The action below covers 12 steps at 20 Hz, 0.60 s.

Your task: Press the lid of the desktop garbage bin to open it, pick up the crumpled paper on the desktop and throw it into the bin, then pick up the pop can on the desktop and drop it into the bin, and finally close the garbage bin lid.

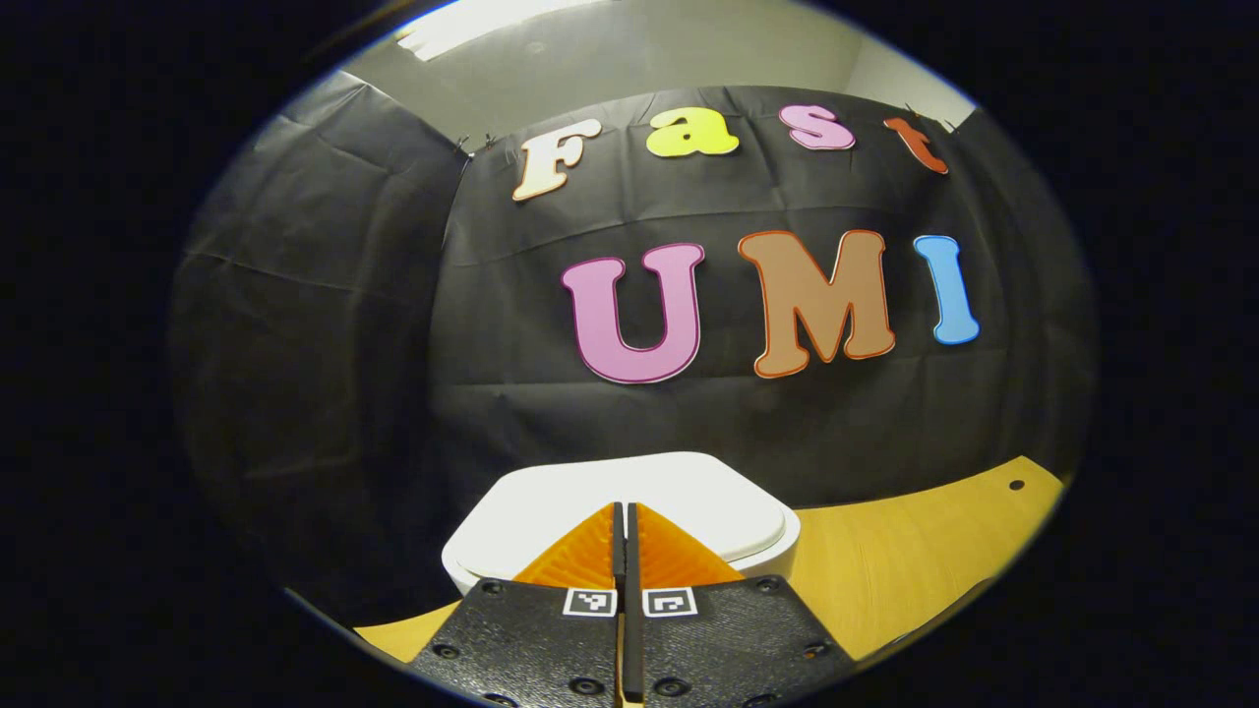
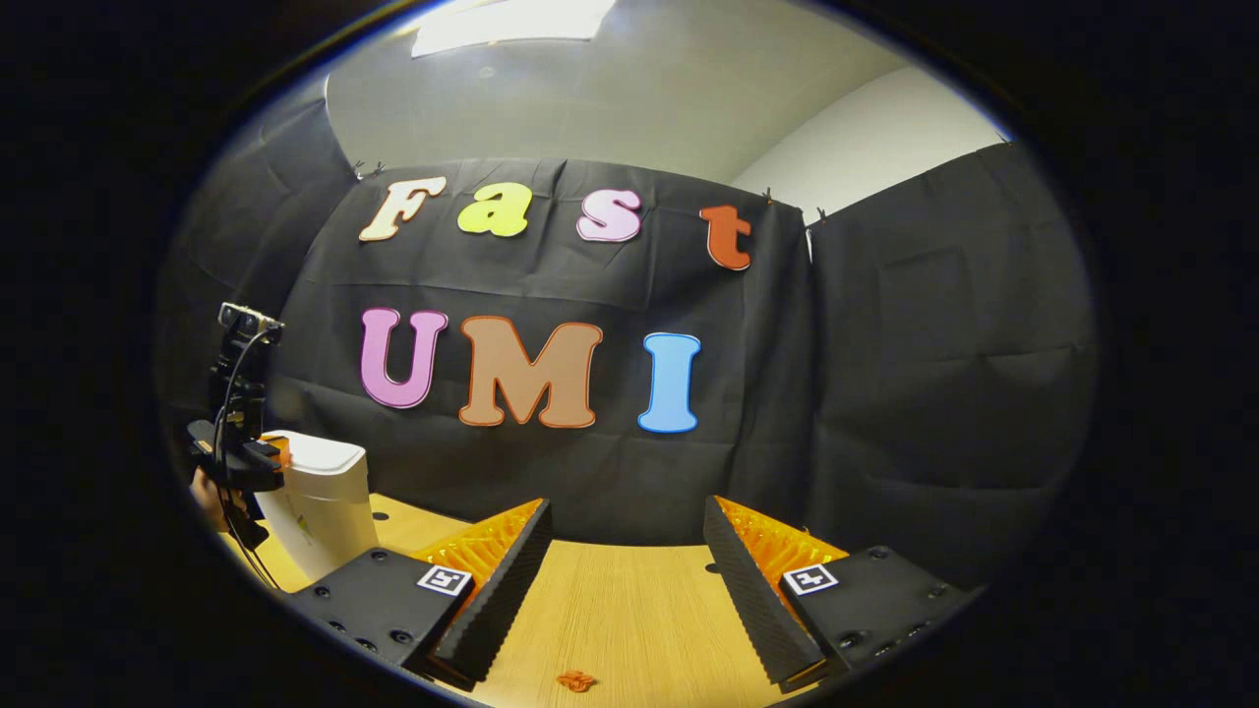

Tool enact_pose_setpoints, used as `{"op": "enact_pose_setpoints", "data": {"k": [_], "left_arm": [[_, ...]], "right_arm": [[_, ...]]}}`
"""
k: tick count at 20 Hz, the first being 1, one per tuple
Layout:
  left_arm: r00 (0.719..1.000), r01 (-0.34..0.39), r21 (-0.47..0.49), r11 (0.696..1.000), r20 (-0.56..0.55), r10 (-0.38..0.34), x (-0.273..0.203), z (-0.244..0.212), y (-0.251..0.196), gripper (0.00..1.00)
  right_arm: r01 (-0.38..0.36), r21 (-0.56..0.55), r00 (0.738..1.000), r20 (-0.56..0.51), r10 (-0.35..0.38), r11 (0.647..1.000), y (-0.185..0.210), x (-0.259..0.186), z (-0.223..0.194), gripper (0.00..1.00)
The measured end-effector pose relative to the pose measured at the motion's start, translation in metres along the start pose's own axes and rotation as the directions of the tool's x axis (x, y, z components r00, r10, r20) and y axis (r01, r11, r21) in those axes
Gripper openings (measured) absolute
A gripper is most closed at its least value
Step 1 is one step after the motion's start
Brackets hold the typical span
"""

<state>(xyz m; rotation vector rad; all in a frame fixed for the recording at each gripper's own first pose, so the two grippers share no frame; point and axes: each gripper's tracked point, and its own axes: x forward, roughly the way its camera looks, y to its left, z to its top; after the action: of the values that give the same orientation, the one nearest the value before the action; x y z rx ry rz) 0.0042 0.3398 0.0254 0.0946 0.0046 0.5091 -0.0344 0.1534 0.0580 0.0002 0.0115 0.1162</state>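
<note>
The white desktop bin (image 1: 708, 501) stands on the wooden table, its lid lying flat and closed. My left gripper (image 1: 625, 509) is shut with nothing between its fingers, and its tips sit over the near middle of the lid; I cannot tell whether they touch it. In the right gripper view the bin (image 2: 325, 506) stands at the far left, with the left gripper (image 2: 258, 460) and the hand holding it (image 2: 205, 500) at its top near edge. My right gripper (image 2: 626, 506) hangs open over the table, its fingers wide apart and holding nothing.
The wooden table (image 2: 629, 610) runs back to the black cloth wall. A small orange scrap (image 2: 575, 678) lies on the table under the right gripper. A hole marks the table's far right corner (image 1: 1016, 485).
</note>
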Motion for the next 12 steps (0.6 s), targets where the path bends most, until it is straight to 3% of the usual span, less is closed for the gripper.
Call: {"op": "enact_pose_setpoints", "data": {"k": [4, 6, 7, 9, 10, 11, 12], "left_arm": [[0.993, 0.036, -0.017, 0.999, 0.113, -0.034, -0.009, 0.048, -0.010, 0.04], [0.983, 0.087, 0.015, 0.996, 0.163, -0.088, -0.023, 0.070, -0.027, 0.21], [0.977, 0.108, 0.029, 0.994, 0.184, -0.112, -0.030, 0.078, -0.032, 0.40], [0.965, 0.152, 0.035, 0.988, 0.211, -0.156, -0.046, 0.092, -0.049, 0.54], [0.964, 0.158, 0.029, 0.987, 0.214, -0.161, -0.054, 0.093, -0.053, 0.66], [0.962, 0.173, 0.021, 0.985, 0.212, -0.174, -0.061, 0.094, -0.060, 0.68], [0.959, 0.189, 0.010, 0.982, 0.212, -0.187, -0.070, 0.096, -0.067, 0.78]], "right_arm": [[0.007, 0.035, 0.999, 0.034, -0.009, 0.999, -0.012, 0.000, 0.011, 0.99], [0.003, 0.039, 0.999, 0.044, -0.005, 0.999, -0.012, 0.002, 0.014, 0.98], [-0.003, 0.040, 0.999, 0.045, 0.001, 0.999, -0.011, 0.003, 0.013, 0.98], [-0.017, 0.046, 0.999, 0.049, 0.015, 0.999, -0.009, 0.005, 0.015, 0.98], [-0.026, 0.047, 0.998, 0.052, 0.023, 0.999, -0.007, 0.005, 0.016, 0.98], [-0.034, 0.046, 0.998, 0.055, 0.032, 0.998, -0.005, 0.006, 0.016, 0.98], [-0.041, 0.044, 0.998, 0.057, 0.039, 0.998, -0.004, 0.007, 0.016, 0.98]]}}
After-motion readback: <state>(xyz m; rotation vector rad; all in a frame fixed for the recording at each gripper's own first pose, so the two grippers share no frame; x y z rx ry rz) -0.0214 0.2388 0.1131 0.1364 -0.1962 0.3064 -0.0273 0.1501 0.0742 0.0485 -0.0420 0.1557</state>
